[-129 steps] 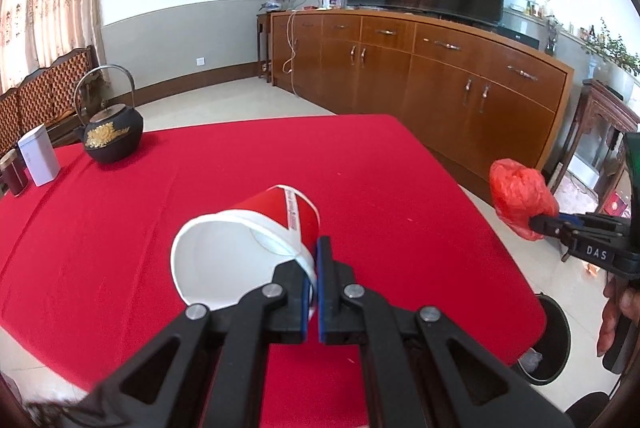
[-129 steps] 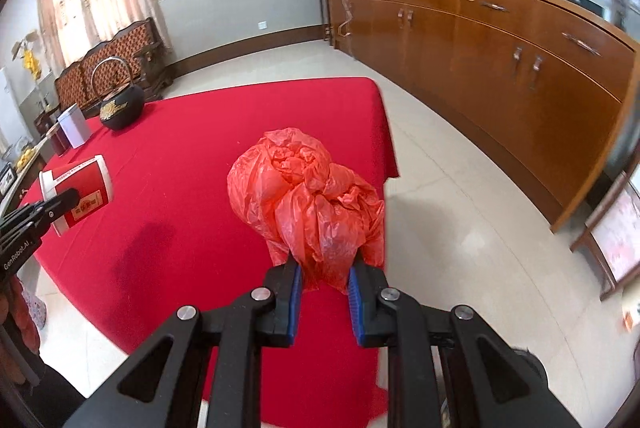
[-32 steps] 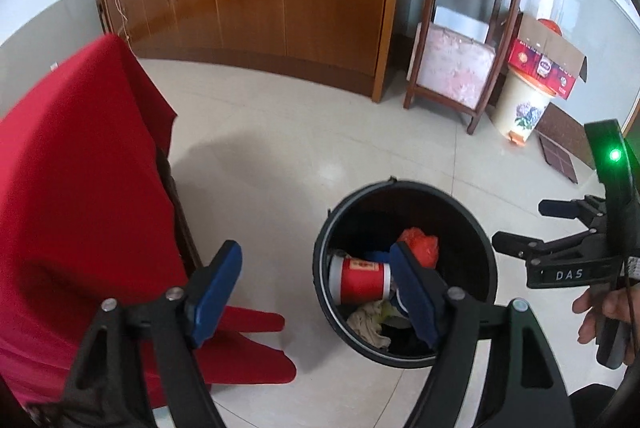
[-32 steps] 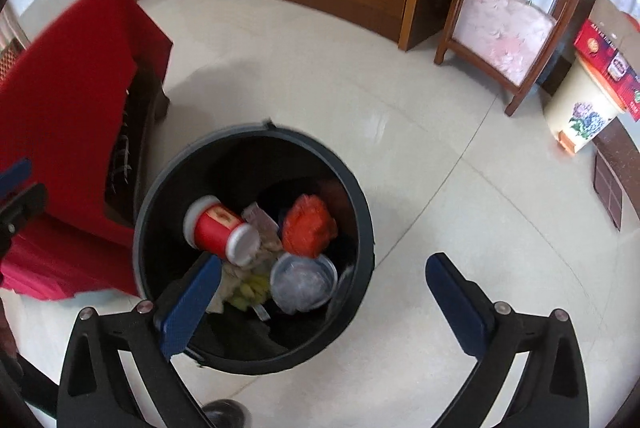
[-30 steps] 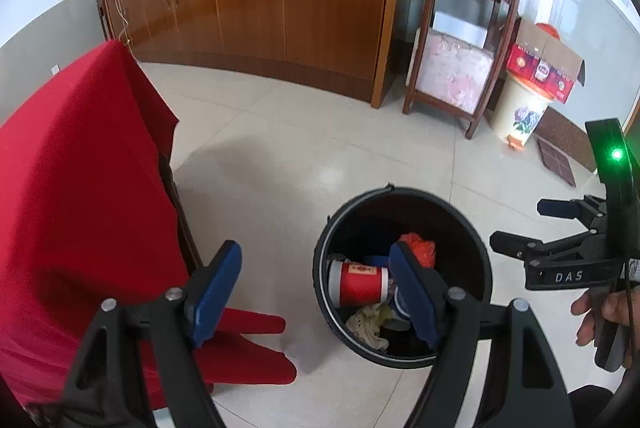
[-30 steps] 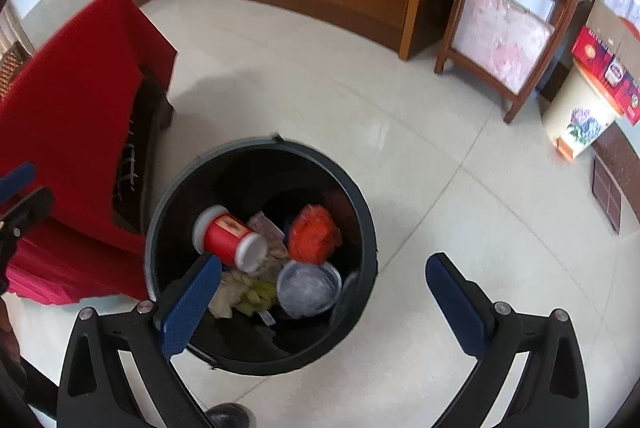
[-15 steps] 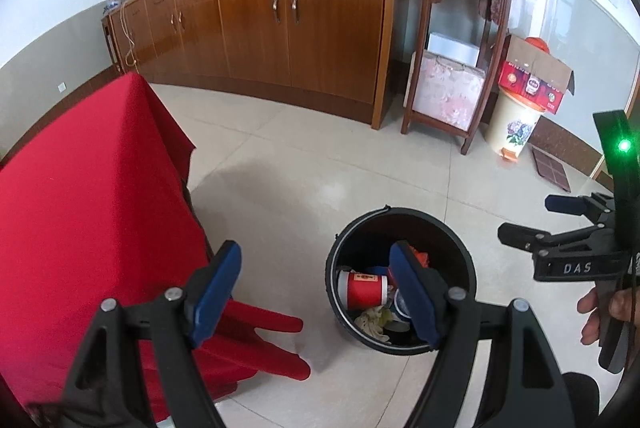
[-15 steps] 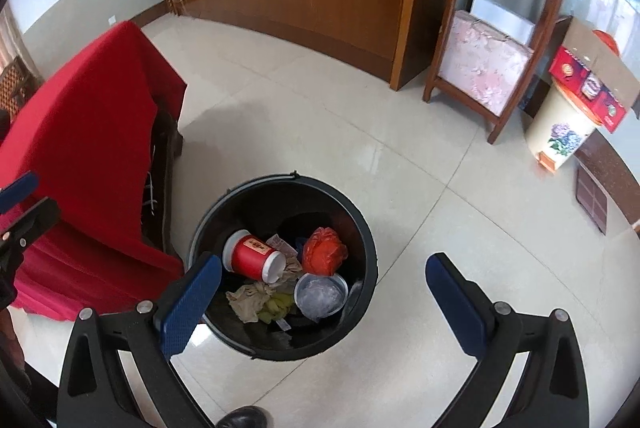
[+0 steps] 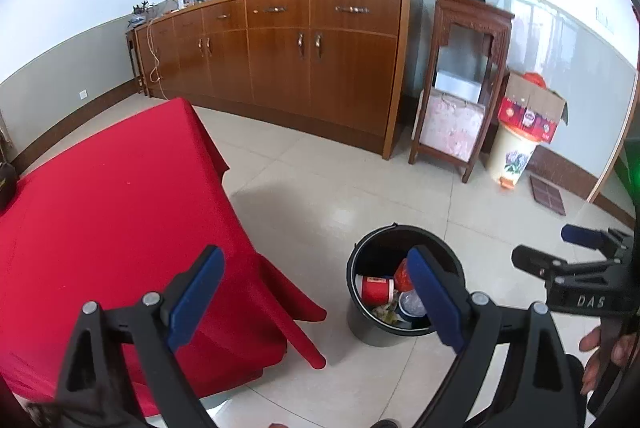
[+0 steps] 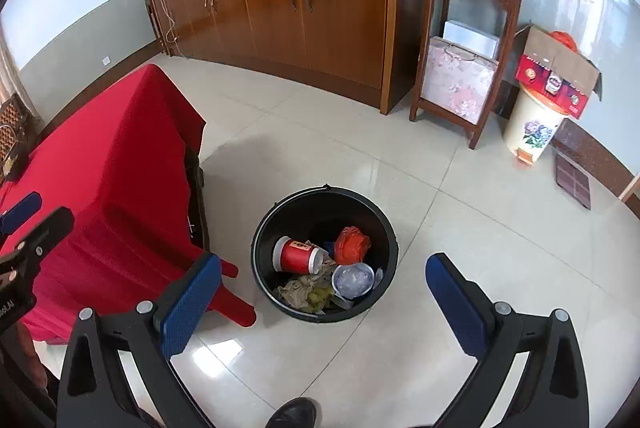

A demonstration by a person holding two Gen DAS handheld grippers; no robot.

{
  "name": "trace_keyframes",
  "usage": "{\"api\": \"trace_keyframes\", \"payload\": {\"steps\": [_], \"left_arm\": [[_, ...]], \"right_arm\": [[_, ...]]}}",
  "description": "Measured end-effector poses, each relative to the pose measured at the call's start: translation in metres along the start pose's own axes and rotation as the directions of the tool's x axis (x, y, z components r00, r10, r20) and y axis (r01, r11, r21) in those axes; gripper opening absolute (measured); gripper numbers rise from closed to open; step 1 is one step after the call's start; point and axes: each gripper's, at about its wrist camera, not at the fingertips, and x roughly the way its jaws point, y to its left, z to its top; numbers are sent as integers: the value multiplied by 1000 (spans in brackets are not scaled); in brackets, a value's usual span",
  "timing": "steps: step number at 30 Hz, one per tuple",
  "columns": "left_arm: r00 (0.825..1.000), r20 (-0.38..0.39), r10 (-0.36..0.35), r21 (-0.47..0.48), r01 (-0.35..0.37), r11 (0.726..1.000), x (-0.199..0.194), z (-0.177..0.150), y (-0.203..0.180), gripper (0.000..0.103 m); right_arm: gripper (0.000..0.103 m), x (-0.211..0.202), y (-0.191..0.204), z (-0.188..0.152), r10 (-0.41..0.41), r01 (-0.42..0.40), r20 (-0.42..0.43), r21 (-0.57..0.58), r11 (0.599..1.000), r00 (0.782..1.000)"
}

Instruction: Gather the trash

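A black trash bucket (image 10: 325, 313) stands on the tiled floor beside the red-clothed table (image 10: 100, 164). Inside it lie a red paper cup (image 10: 296, 255), a crumpled red plastic bag (image 10: 351, 245), a clear plastic cup and crumpled paper scraps. My right gripper (image 10: 322, 294) hangs high above the bucket, open and empty. My left gripper (image 9: 316, 292) is also above and to the left of the bucket (image 9: 362, 330), its jaws opening wide with nothing between them; the red cup (image 9: 376, 288) shows past its right finger. The right gripper (image 9: 560, 248) appears at the right edge of the left wrist view.
A long wooden sideboard (image 10: 280, 0) runs along the wall with a TV on top. A carved wooden stand (image 10: 468, 28), a flowered white bin (image 10: 528, 130) topped by a cardboard box, and a dark mat (image 10: 572, 180) sit at the right. A shoe tip (image 10: 294, 412) shows below.
Both grippers have risen and drawn back from the bucket, which now looks smaller and lower. The left jaws have spread wider. Cup and bag stay in the bucket.
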Motion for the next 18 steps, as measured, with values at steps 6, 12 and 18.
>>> {"api": "trace_keyframes", "payload": {"steps": [6,12,18], "left_arm": [[999,51,2,-16,-2,1000,-30,7,7,94],[992,125,19,-27,-16,1000,-65,17,18,96],[980,193,52,-41,-45,998,-100,11,29,97]], "right_arm": [[103,-42,22,-2,-8,9,40,-42,999,999],[103,-89,48,-9,-11,22,112,-93,995,994],[103,-126,68,-14,10,10,159,-123,992,987]]}}
